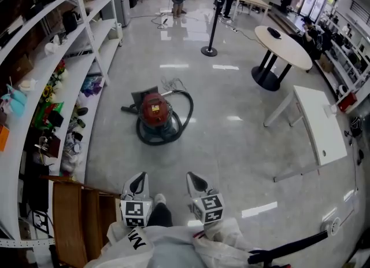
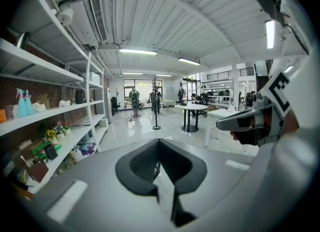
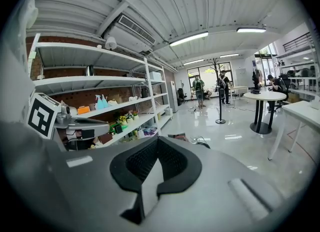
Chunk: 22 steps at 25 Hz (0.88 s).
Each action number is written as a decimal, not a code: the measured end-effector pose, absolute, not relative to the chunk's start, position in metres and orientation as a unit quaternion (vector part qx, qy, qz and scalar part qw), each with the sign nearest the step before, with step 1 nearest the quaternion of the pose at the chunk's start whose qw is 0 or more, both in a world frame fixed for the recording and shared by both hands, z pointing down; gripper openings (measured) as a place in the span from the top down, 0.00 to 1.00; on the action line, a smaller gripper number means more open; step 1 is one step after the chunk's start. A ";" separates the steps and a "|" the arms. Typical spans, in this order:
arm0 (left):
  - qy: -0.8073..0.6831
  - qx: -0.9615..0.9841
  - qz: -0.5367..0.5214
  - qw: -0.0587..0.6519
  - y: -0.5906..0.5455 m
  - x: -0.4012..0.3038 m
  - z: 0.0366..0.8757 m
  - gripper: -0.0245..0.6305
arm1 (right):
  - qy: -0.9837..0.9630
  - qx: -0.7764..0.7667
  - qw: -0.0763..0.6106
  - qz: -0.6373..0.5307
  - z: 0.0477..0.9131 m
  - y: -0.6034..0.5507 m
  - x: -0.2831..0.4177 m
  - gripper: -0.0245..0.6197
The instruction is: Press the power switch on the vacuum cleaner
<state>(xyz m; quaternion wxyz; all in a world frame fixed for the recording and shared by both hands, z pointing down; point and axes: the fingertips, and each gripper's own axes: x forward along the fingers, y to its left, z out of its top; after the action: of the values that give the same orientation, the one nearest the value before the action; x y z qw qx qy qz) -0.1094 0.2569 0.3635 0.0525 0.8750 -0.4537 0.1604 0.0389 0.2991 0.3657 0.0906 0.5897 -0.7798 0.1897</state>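
Well ahead of left gripper [image 1: 137,184] and right gripper [image 1: 195,182], red vacuum cleaner [image 1: 155,113], all jaws together

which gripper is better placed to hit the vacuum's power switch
Left, probably: the red vacuum cleaner sits ahead, nearer the left gripper's line than the right gripper's. Both are shut, empty and far off.

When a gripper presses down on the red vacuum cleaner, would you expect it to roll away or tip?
Probably not tip: the vacuum cleaner is a squat canister sitting low on the glossy floor. It might slide or roll a little if pushed sideways. The hose coiled around it looks floppy.
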 end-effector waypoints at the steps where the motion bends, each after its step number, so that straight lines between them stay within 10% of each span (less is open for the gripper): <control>1: -0.453 0.875 0.161 0.053 0.251 -0.110 0.364 0.96 | -0.780 0.590 0.091 0.191 0.366 0.293 0.038 0.96; 22: -0.445 0.877 0.166 0.067 0.146 -0.137 0.370 0.96 | -0.773 0.594 0.109 0.196 0.368 0.189 0.009 0.96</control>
<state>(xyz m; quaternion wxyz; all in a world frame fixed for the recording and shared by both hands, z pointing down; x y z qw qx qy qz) -0.1367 0.1463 0.3696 0.0673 0.8773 -0.4453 0.1658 0.0087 0.1889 0.3683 0.1087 0.5940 -0.7727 0.1955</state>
